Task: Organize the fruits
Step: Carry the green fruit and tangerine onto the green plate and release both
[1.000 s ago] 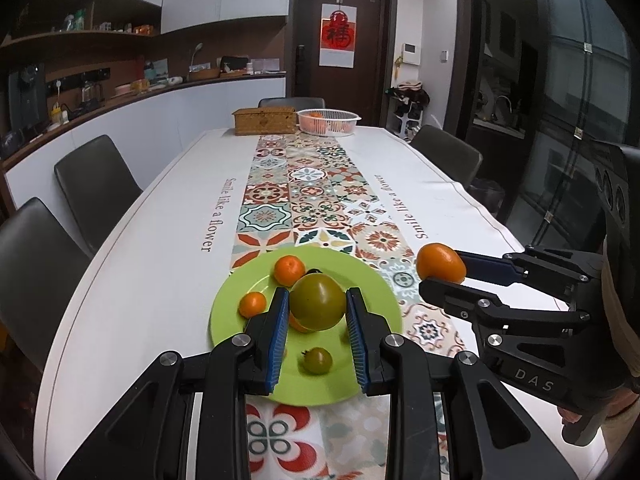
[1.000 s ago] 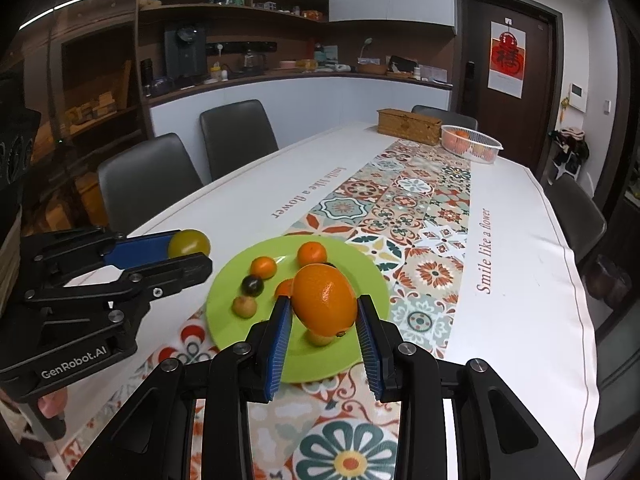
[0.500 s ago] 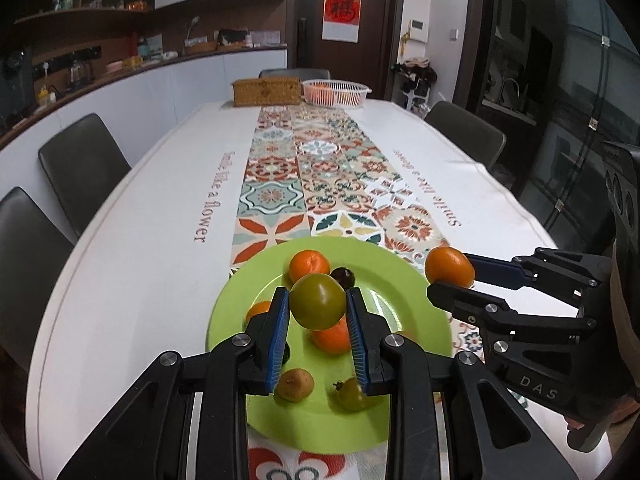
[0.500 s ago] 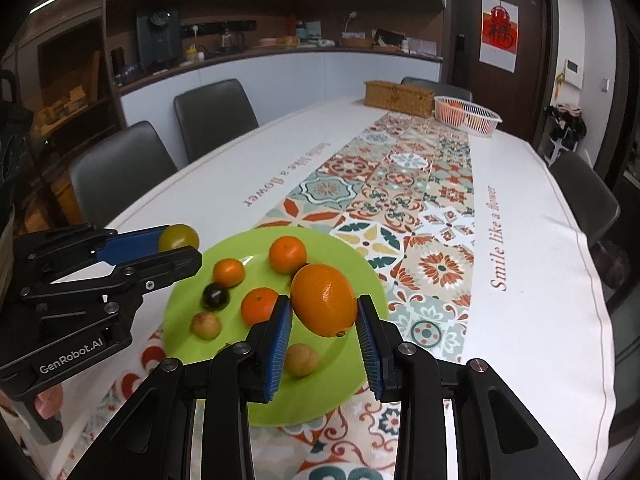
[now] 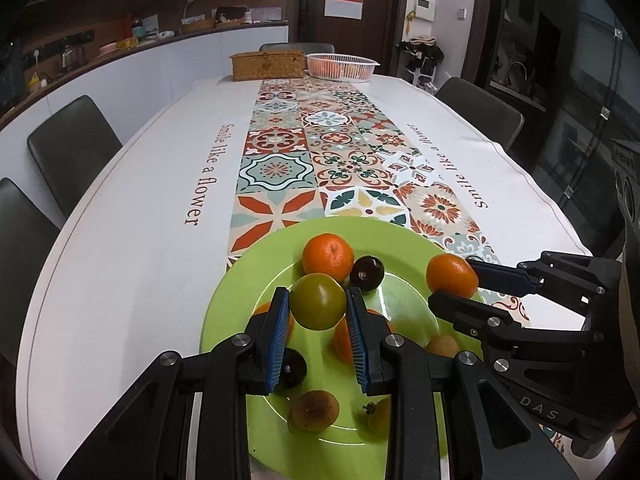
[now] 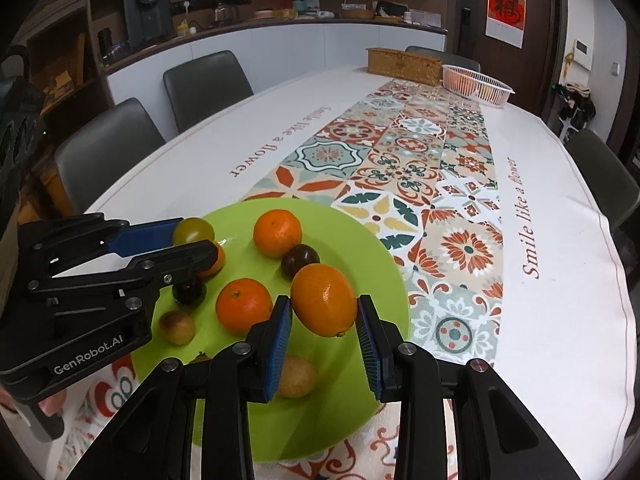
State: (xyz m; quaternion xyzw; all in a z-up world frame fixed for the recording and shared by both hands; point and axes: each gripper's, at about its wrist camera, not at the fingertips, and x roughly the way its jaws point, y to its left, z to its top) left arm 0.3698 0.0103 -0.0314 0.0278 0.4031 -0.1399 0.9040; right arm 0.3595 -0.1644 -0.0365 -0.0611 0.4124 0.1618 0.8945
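Note:
My left gripper (image 5: 318, 312) is shut on a green tomato (image 5: 318, 301) and holds it over the green plate (image 5: 240, 292). My right gripper (image 6: 324, 322) is shut on an orange (image 6: 323, 299) above the plate's right side (image 6: 372, 248); the orange also shows in the left wrist view (image 5: 452, 276). On the plate lie mandarins (image 6: 277, 233), dark plums (image 6: 300, 259) and small brownish fruits (image 6: 177, 326). The left gripper with the tomato (image 6: 193, 230) shows at the left of the right wrist view.
A white basket of fruit (image 5: 342, 65) and a wicker box (image 5: 268, 65) stand at the table's far end. A patterned runner (image 5: 320, 148) runs down the white table. Grey chairs (image 5: 70, 144) line both sides.
Both grippers have moved closer to the plate and lower over it, each still holding its fruit. The plate fills more of both views.

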